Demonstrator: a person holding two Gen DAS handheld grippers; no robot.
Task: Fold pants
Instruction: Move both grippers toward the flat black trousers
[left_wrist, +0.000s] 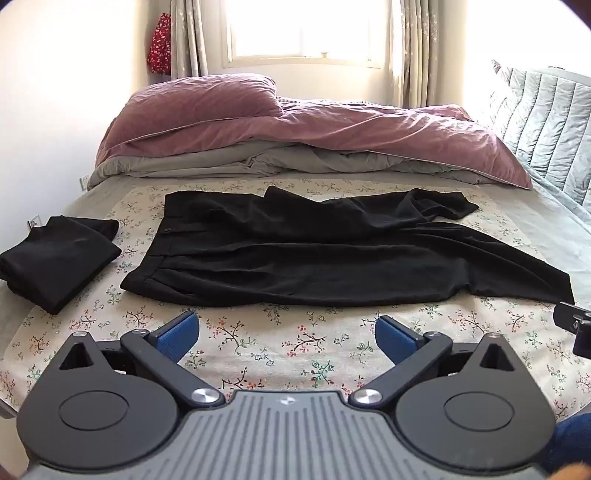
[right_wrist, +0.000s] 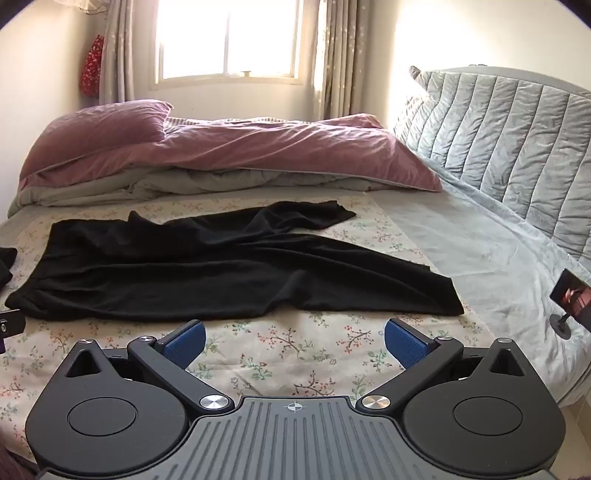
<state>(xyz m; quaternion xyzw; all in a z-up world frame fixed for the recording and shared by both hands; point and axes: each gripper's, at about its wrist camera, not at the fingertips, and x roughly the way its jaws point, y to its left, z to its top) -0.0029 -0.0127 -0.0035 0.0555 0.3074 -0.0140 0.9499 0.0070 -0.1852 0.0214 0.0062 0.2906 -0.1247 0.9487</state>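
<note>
Jaws wide and empty on the left gripper (left_wrist: 287, 338), hovering over the floral sheet (left_wrist: 280, 354) just short of the black pants (left_wrist: 295, 258), waistband to the left. A folded black garment (left_wrist: 55, 258) lies beside them.

The right gripper (right_wrist: 294, 341), equally wide, faces the nearer leg's hem; I'd pinch waistband and hem together, lifting evenly.

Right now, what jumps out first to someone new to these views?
The black pants spread unfolded across the flowered sheet, waistband to the left, legs splayed to the right. Left of them sits an already folded black garment, and behind lies a heaped pink duvet under a bright window. Both tools, left and right, are open and empty short of the pants.
</note>
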